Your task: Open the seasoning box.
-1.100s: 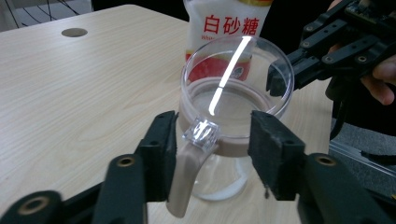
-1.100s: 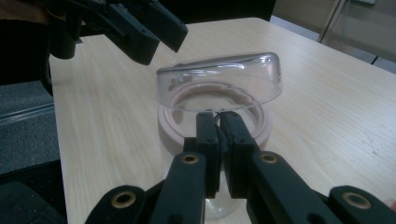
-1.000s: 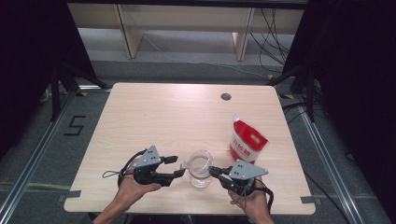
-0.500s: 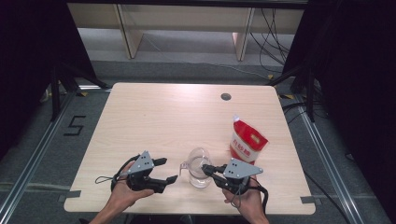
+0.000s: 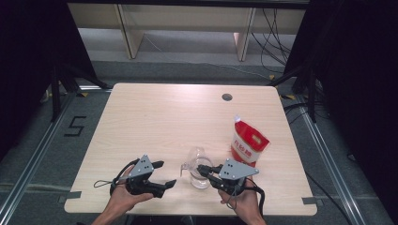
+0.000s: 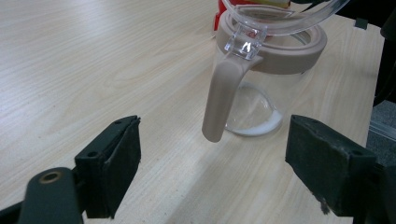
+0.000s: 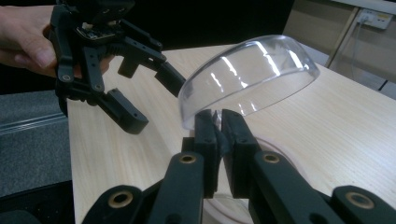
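Left gripper view: the jug's handle (image 6: 223,95) hangs upright, dead ahead between the left gripper's (image 6: 212,170) wide jaws; the right gripper (image 7: 219,128) pinches the clear lid (image 7: 250,74).

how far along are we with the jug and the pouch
Done: the clear domed lid is lifted off the clear glass jug with the beige collar and handle. In hand: the right gripper is shut on the lid's edge, while the left gripper is open, short of the handle. Left: the red and white pouch stands untouched; the jug looks nearly empty.
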### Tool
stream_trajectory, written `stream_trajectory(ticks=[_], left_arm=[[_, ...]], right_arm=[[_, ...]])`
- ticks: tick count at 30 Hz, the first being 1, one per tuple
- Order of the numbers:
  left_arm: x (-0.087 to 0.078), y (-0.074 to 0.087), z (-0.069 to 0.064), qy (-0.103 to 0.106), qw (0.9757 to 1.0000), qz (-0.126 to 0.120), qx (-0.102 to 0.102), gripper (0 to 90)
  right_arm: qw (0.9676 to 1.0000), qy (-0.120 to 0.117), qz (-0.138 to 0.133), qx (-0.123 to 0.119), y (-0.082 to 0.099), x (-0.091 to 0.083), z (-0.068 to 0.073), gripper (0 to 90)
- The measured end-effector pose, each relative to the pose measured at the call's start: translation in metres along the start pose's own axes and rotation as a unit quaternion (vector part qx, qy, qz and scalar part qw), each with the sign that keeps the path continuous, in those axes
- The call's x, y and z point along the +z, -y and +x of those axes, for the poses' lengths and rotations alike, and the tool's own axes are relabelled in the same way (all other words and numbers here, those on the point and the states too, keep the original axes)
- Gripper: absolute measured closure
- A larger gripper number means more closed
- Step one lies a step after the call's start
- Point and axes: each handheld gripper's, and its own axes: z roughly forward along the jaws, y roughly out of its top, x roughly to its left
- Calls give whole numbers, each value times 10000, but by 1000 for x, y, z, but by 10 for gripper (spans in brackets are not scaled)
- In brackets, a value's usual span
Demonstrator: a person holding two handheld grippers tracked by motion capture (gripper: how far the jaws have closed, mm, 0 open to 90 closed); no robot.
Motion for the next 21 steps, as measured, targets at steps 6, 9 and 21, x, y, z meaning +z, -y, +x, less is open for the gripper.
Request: stream_trajectory(ticks=[6,9,21], left_arm=[[-2,1,1,-23,10000,-5,10,172],[-4,1,1,4,10000,-38,15,169],[-4,6,2,13,10000,-25,-63,169]], right_arm=[[10000,-20,-55,-41,-2,5,3,852],[9999,-105,-5,-90,-4,6,4,848],[9997,-200,0,-121,-6,16,8,825]])
